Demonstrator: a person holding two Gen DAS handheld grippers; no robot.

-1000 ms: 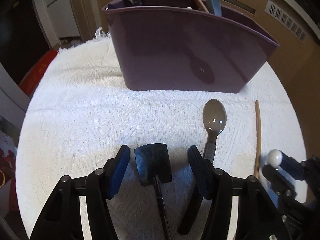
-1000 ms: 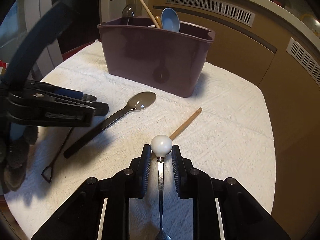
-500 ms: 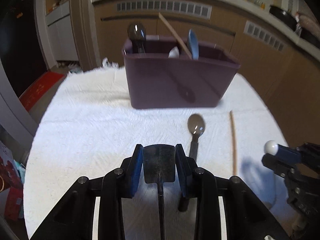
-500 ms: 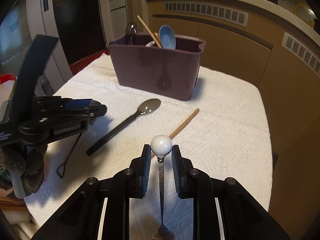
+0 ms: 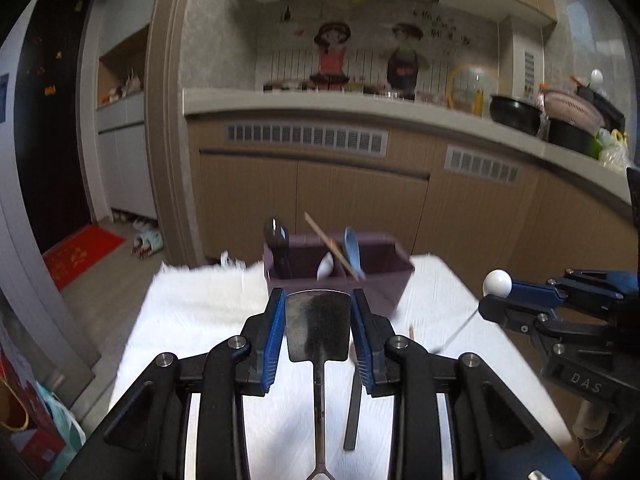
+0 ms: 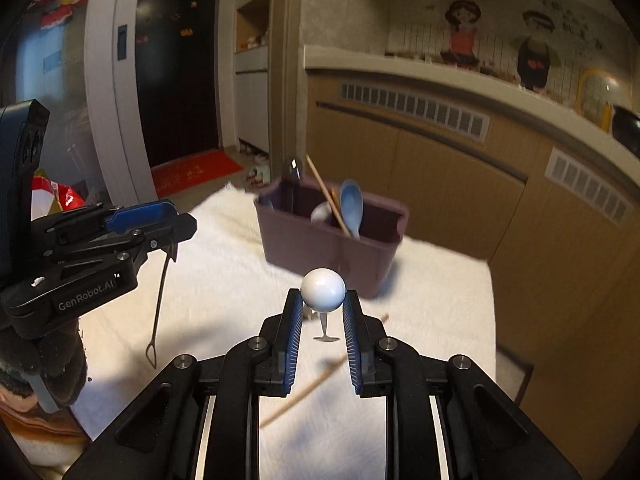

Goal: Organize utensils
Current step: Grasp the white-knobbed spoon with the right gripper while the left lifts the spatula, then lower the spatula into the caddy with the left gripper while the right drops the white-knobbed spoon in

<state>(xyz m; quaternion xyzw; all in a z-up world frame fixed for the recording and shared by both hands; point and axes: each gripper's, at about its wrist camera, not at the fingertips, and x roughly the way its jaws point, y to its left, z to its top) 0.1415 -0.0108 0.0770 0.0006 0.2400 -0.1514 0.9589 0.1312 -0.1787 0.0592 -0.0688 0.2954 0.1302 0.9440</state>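
left gripper (image 5: 318, 322): clamped on flat blade of small metal spatula (image 5: 317, 326), thin handle hanging down, held clear of the white cloth (image 5: 192, 320)
right gripper (image 6: 320, 330): clamped on white-ball-tipped utensil (image 6: 323, 290), just under the ball
purple caddy (image 6: 320, 248): on cloth ahead, holds blue spoon (image 6: 352, 204), wooden stick, dark spoon
loose on cloth: wooden chopstick (image 6: 304, 394), dark handle (image 5: 352, 412)

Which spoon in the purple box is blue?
The blue spoon beside the slanted chopstick. The black spoon stands at the box's left end.
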